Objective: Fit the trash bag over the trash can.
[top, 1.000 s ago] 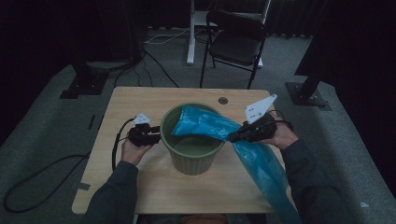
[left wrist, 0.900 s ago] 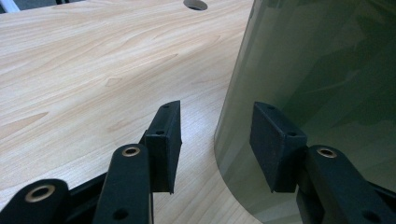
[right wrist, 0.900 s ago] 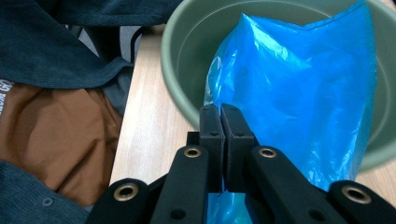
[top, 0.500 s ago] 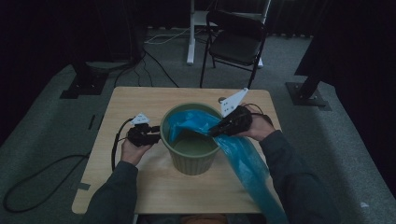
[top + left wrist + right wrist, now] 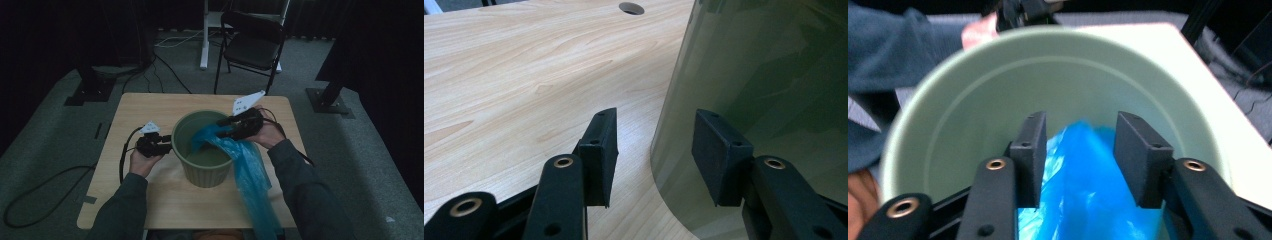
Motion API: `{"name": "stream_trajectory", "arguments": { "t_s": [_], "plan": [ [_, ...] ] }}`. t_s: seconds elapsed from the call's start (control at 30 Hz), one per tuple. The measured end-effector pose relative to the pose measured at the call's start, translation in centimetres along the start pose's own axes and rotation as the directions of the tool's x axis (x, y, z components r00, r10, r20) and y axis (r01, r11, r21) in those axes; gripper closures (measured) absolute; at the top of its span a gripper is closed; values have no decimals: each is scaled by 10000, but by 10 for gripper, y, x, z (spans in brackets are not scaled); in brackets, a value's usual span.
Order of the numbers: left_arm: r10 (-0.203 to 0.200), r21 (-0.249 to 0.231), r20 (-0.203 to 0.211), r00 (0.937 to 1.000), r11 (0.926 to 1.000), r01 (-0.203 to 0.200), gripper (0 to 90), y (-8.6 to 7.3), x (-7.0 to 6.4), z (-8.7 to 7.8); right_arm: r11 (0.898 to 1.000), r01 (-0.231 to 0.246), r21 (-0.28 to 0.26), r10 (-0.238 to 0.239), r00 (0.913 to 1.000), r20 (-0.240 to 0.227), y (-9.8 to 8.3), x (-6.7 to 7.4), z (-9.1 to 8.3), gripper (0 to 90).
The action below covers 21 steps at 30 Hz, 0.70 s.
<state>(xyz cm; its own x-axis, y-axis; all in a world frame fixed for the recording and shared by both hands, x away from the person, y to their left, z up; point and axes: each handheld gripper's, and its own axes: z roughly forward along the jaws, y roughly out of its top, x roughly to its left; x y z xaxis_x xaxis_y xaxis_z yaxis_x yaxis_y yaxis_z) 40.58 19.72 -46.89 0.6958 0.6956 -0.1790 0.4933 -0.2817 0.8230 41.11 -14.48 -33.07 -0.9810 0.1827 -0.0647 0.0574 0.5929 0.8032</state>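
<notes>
**Blue bag draped into green bin, both grippers released**

High view: the green bin [image 5: 206, 150] stands mid-desk [image 5: 150, 107], a bit nearer the front edge. The blue bag [image 5: 247, 170] hangs over the bin's right rim, one end inside, the rest trailing down past the desk's front edge. My right gripper [image 5: 222, 127] sits over the bin's right rim at the bag's top end. My left gripper [image 5: 167, 146] is at the bin's left wall.

Left gripper view: jaws apart, released, nothing between the pads; one pad just beside the bin wall [image 5: 764, 90], touching or not I can't tell. Bare desk on the left.

Right gripper view: looking into the bin [image 5: 973, 100]. Jaws have just been opening; the bag [image 5: 1083, 165] lies between them, pads not pressing on it.
</notes>
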Motion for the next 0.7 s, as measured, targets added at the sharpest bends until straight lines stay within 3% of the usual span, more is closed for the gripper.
{"name": "stream_trajectory", "arguments": {
  "t_s": [0.07,0.27,0.6,0.7],
  "plan": [
    [-12,-23,11,10000,10000,12,532,0,-1,0,9996,-53,-271,59,9998,213,0,2,-10,535],
    [-43,-71,53,10000,10000,43,532,0,-1,-1,9990,-268,-369,296,9967,756,-11,12,-34,524],
    [35,-157,4,10000,9999,-35,530,1,-2,-3,9954,-934,-219,954,9872,1276,-47,28,-57,514],
    [3,-228,2,10000,9997,-3,530,1,-2,-4,9949,-1006,86,981,9831,1545,-54,35,-61,507]
  ]
}}
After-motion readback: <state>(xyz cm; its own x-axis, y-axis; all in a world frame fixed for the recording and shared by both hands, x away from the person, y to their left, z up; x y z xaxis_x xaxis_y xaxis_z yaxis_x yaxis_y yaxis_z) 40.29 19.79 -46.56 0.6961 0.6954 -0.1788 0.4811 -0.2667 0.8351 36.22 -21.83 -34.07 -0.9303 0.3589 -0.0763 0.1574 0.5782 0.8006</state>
